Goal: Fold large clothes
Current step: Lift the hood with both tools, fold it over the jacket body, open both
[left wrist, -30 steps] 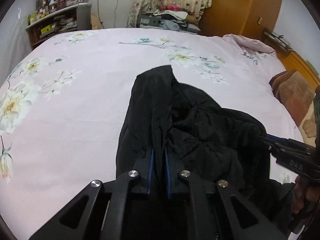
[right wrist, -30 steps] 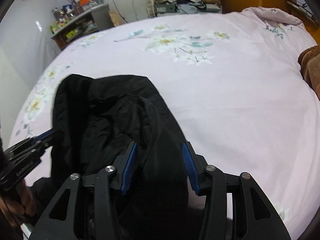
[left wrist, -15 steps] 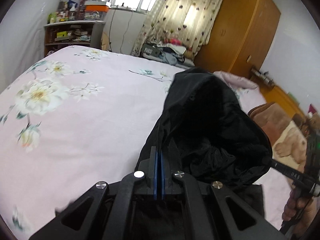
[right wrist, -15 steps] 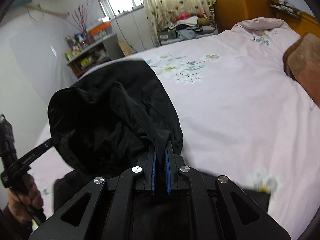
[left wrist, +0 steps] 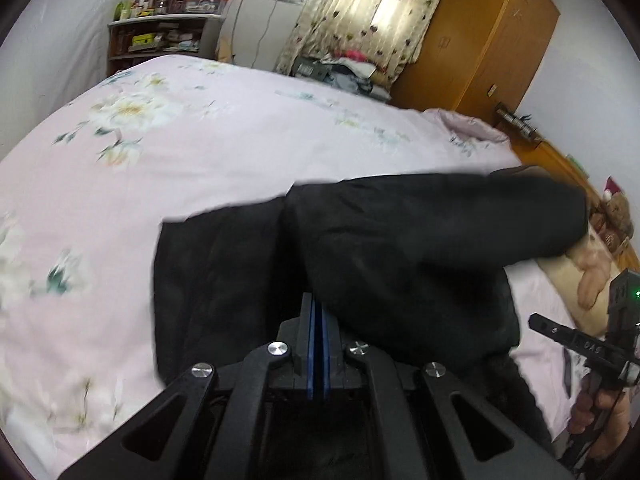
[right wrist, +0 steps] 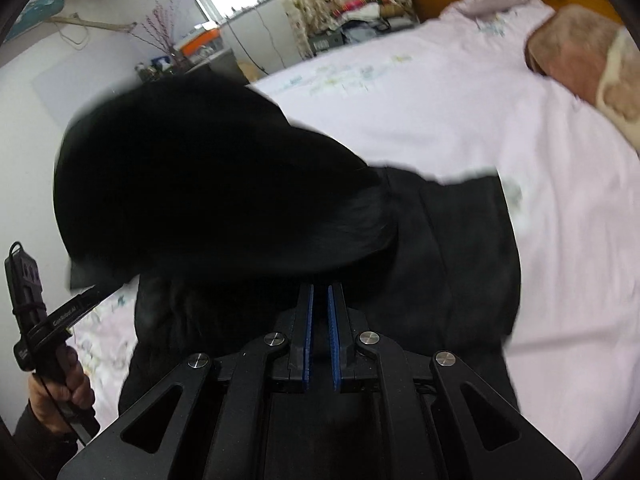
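Left gripper (left wrist: 319, 312): jaws pressed together, blue pads nearly meeting, pinching a fold of the black garment (left wrist: 400, 264). Right gripper (right wrist: 320, 300): jaws likewise closed to a narrow slit; black cloth runs up to and over the tips, pinched there.

Garment sits at the near side of the bed (left wrist: 200, 160), on the pale pink floral cover. Upper layer is lifted and billowed between the two grippers; lower layer lies on the cover beneath. Long axis runs left to right across the bed; in the left wrist view the far end of the raised part points right, toward the brown plush toy (left wrist: 608, 220). Edges blurred.

Each hand (right wrist: 60, 392) grips its tool handle below the cloth.
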Available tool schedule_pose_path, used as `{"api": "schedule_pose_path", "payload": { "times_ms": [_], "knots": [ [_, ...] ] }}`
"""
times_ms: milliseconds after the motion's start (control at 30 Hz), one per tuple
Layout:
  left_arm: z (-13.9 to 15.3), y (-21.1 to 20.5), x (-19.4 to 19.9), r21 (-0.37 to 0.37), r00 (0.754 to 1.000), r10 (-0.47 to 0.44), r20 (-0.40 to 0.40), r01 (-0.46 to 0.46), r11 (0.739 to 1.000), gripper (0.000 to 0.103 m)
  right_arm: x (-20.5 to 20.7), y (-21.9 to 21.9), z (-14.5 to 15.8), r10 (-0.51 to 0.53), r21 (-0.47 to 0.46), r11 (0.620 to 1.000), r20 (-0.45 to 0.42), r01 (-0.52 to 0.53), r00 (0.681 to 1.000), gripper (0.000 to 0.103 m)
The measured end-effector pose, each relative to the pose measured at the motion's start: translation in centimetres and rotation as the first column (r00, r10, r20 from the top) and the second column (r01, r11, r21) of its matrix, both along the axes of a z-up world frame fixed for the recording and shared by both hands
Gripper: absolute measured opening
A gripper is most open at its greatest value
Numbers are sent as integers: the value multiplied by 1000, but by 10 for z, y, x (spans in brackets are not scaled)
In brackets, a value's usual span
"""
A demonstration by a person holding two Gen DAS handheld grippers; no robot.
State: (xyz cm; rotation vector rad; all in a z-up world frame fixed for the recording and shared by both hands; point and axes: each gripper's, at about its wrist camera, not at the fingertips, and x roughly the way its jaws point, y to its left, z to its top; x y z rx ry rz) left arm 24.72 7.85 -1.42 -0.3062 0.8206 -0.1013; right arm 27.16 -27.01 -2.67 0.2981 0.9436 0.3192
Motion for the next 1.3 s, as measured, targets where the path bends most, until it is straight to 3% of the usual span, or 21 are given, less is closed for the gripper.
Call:
{"api": "schedule_pose_path", "payload": {
  "times_ms": [167, 233, 267, 300, 333, 367, 433, 600, 633, 667, 700, 733, 767, 900, 1000, 1067, 1300],
  "knots": [
    [-11, 9, -35, 2, 998, 13, -61, -13, 1000, 3, -20, -10, -12, -9, 35, 999, -56, 11, 998, 8],
    [-10, 15, -44, -1, 998, 31, -62, -31, 1000, 6, -24, -14, -11, -19, 72, 997, -59, 23, 998, 22],
    [-9, 17, -47, -6, 997, 40, -60, -41, 999, 12, -25, -15, -10, -21, 100, 995, -56, 26, 998, 29],
    [-7, 16, -50, -17, 997, 46, -57, -47, 999, 18, -24, -16, -10, -21, 127, 992, -55, 27, 998, 44],
    [-6, 16, -50, -35, 997, 50, -53, -52, 998, 38, -21, -16, -10, -17, 158, 987, -56, 26, 998, 54],
    [-6, 16, -46, -49, 997, 54, -48, -56, 997, 58, -19, -13, -10, -12, 175, 984, -60, 23, 998, 55],
    [-7, 10, -36, -48, 997, 60, -37, -62, 997, 66, -11, -7, -17, 1, 195, 981, -78, 15, 997, 55],
    [-36, -5, 12, -47, 993, 24, -115, -30, 998, 64, 19, 10, -44, 27, 232, 973, -151, 9, 988, 55],
    [-43, -8, 18, -69, 991, 7, -131, -16, 998, 53, 25, 13, -49, 29, 237, 971, -172, 12, 985, 54],
    [-49, -10, 22, -82, 989, -6, -147, -6, 997, 30, 30, 18, -54, 35, 232, 973, -182, 9, 983, 48],
    [-51, -14, 24, -75, 987, -12, -161, -1, 997, 23, 30, 20, -55, 42, 225, 974, -180, -1, 983, 9],
    [-49, -16, 22, -78, 989, -20, -145, 9, 997, 14, 30, 24, -54, 46, 210, 978, -175, -8, 983, 4],
    [-41, -17, 16, -75, 994, -24, -107, 16, 997, 12, 27, 26, -51, 46, 206, 978, -165, -11, 985, 3],
    [-30, -14, -15, -33, 999, -42, -29, 42, 999, 11, -2, 24, -33, 44, 209, 978, -90, -25, 995, 3],
    [-68, -8, -23, -37, 991, -31, -127, 27, 999, 11, -24, 30, -57, 52, 154, 988, -138, -31, 989, 3],
    [-83, -6, -23, -49, 989, -18, -148, 11, 999, 12, -30, 38, -81, 52, 123, 992, -189, -29, 981, 3],
    [-78, -11, -18, -8, 987, -8, -160, 7, 1000, 17, -22, 51, -92, 46, 65, 997, -205, -33, 978, 3]
  ]
}}
